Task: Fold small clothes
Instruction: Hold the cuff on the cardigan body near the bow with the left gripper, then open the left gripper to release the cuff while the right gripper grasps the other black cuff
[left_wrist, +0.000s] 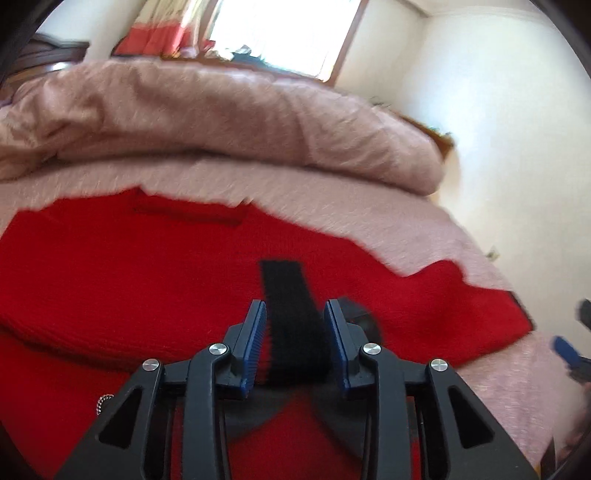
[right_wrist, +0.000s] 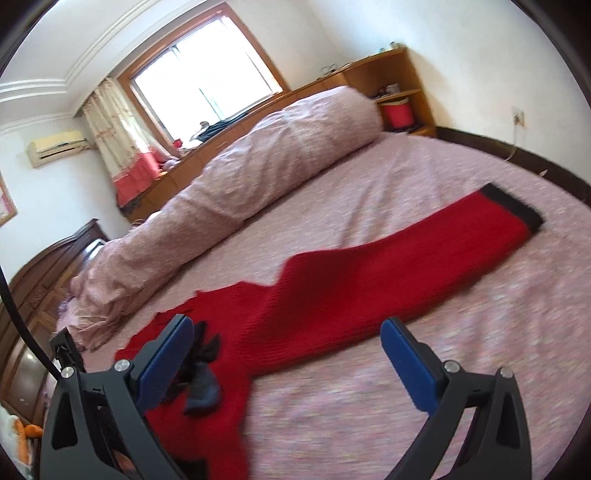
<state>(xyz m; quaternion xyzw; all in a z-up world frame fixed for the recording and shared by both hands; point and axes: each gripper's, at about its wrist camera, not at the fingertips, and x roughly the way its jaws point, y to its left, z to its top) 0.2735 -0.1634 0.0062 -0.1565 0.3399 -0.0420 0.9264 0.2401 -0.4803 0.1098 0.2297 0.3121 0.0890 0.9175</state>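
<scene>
I see a red sweater (right_wrist: 332, 280) lying flat on the bed (right_wrist: 406, 387). The bed has a pink cover. One long sleeve (right_wrist: 436, 236) sticks out to the side, and it ends in a black cuff (right_wrist: 513, 206).

My left gripper (left_wrist: 295, 332) is right over the sweater (left_wrist: 147, 277). Its blue pads (left_wrist: 255, 343) are a little way apart. A black band (left_wrist: 291, 314) of the sweater runs up between them. I cannot tell if the pads touch it. They do not squeeze it.

My right gripper (right_wrist: 288, 365) is spread wide and holds nothing. It hangs over the near edge of the sweater and the pink cover. Its left pad (right_wrist: 166, 365) is next to a dark bow (right_wrist: 203, 373) on the sweater. Its right pad (right_wrist: 410, 365) is over the bare cover. In the left camera I can see a bit of the right gripper (left_wrist: 569, 350) at the far right edge, but it is blurry.

Behind the sweater lies a long rolled pink quilt (right_wrist: 240, 184). It goes across the bed. Past it there is a bright window (right_wrist: 207, 77) with a curtain (right_wrist: 122, 147) beside it. A wooden shelf (right_wrist: 391, 85) stands in the corner with a red bucket (right_wrist: 397, 112) in it. An air conditioner (right_wrist: 55, 147) hangs on the wall.
</scene>
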